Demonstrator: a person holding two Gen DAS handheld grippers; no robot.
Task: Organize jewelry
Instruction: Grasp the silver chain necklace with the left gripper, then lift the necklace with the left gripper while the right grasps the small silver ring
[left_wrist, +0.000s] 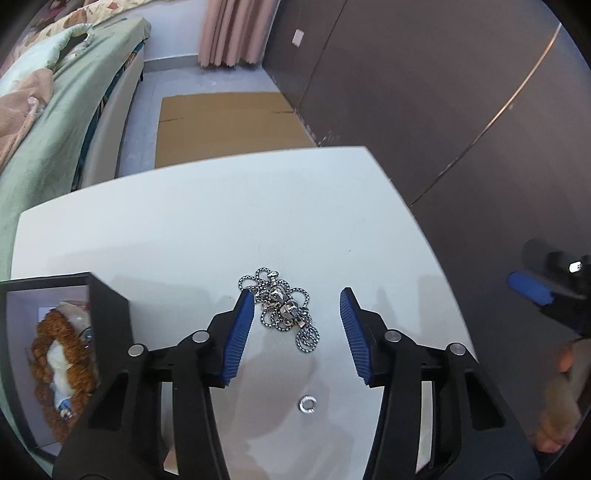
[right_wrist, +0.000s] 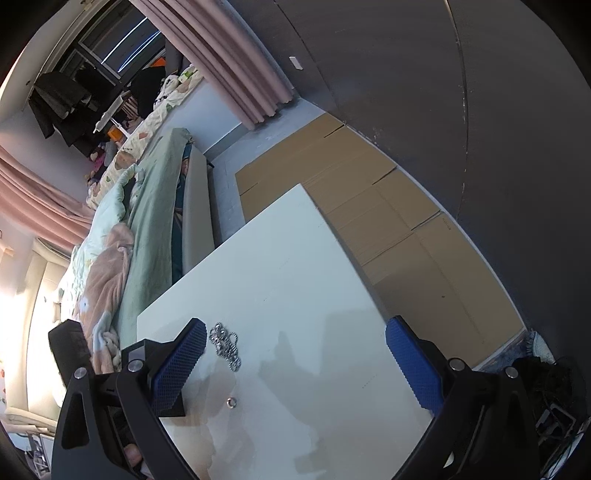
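Observation:
A silver chain necklace (left_wrist: 284, 310) with skull charms lies bunched on the white table (left_wrist: 221, 221). My left gripper (left_wrist: 296, 295) hangs over it with the jaws apart. The left pad is close by the chain and the right pad stands clear of it. A small silver ring (left_wrist: 307, 404) lies nearer to me. A black box (left_wrist: 107, 314) at the left holds a brown beaded bracelet (left_wrist: 44, 362). My right gripper (right_wrist: 297, 324) is wide open over bare table, with the necklace (right_wrist: 225, 347) and ring (right_wrist: 232, 402) by its left finger.
The right gripper (left_wrist: 532, 288) and a hand (left_wrist: 561, 398) show at the right edge of the left wrist view. A bed (left_wrist: 48, 122) runs along the left. Flattened cardboard (left_wrist: 229, 122) covers the floor beyond the table, beside a dark wardrobe wall (left_wrist: 424, 92).

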